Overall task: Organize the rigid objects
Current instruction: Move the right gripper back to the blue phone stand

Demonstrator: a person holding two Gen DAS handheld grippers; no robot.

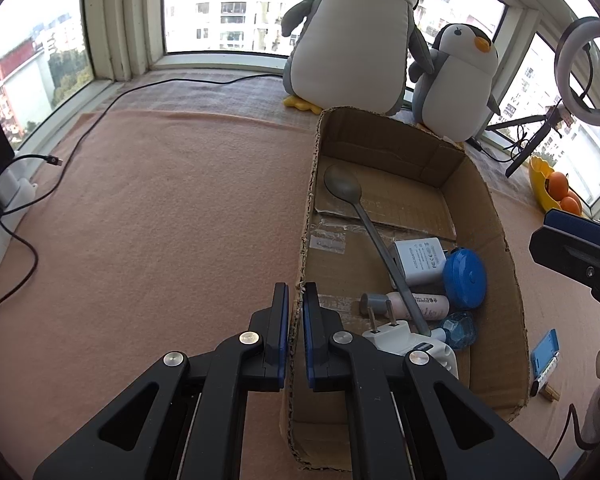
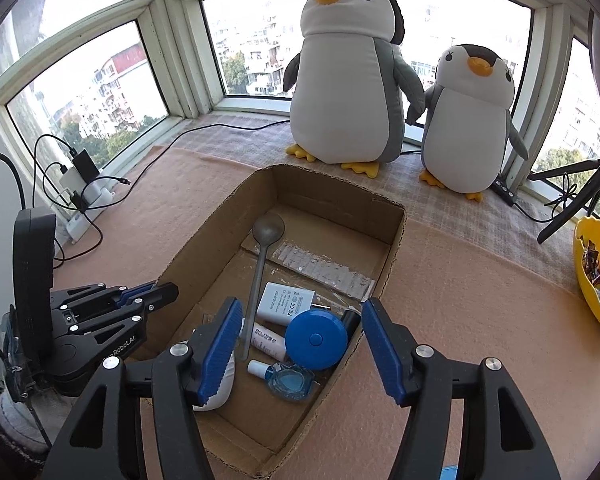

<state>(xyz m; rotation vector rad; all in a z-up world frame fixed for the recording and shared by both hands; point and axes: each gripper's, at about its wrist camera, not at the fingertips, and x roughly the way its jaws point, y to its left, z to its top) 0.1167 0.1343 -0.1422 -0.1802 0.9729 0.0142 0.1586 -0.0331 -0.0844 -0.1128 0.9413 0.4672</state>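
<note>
The left gripper (image 1: 296, 312) has its fingers clenched on the near-left wall of the cardboard box (image 1: 496, 216), the corrugated edge running up between the two blue pads, so that hand is steadying the box and is not free to pick anything up. The right gripper (image 2: 300, 344) hangs over the box's near end with its fingers released and nothing between them.

Inside the box, gathered at the near end, lie a metal spoon (image 2: 260, 264), a white power adapter (image 2: 282, 300), a blue round case (image 2: 316, 338), a small pink-white tube (image 2: 266, 340), a clear blue bottle (image 2: 290, 380) and a white plug (image 1: 410, 340). The spoon's long axis runs along the length of the box, bowl toward the far wall, handle end down among the other items.

What the next move turns on lies outside the box: a small blue and white object (image 1: 545, 354) sits on the pink-covered bench (image 1: 160, 220) just beyond the box's right wall, seen only at the edge of the left wrist view, so what it is I cannot say for certain. It lies to the right of and behind the right gripper's fingers, and the right hand is much the nearer one. Its long side appears to run roughly parallel to the box wall, so those fingers would likely need to swing away from the box and close across its narrow width.
</note>
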